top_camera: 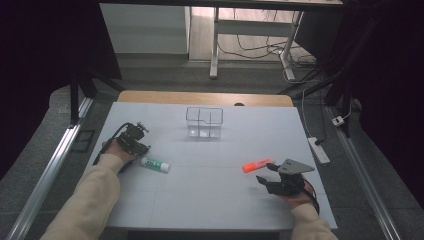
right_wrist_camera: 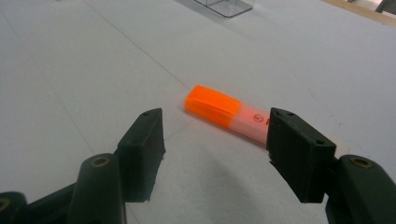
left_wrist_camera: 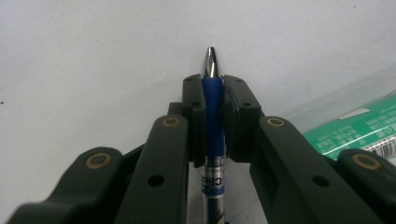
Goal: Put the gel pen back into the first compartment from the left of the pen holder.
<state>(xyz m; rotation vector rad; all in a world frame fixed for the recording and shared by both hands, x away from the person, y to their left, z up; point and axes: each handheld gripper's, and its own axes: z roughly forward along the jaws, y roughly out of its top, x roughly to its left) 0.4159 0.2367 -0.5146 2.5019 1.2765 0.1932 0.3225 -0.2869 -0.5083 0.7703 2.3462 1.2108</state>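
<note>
My left gripper (left_wrist_camera: 213,100) is shut on a blue pen (left_wrist_camera: 213,116), whose silver tip sticks out past the jaws just above the white table. In the high view this left gripper (top_camera: 134,140) sits low at the table's left side, beside a green and white glue stick (top_camera: 155,164). An orange highlighter (right_wrist_camera: 224,112) lies on the table just beyond my right gripper (right_wrist_camera: 215,140), which stands open with nothing between its fingers. In the high view the right gripper (top_camera: 272,176) is at the front right, close to the orange highlighter (top_camera: 257,164).
A clear plastic organiser (top_camera: 204,122) with compartments stands at the back middle of the white table (top_camera: 210,200). The glue stick (left_wrist_camera: 359,128) lies right of the left jaws. Beyond the table are desk legs, cables and a power strip (top_camera: 318,149) on the floor.
</note>
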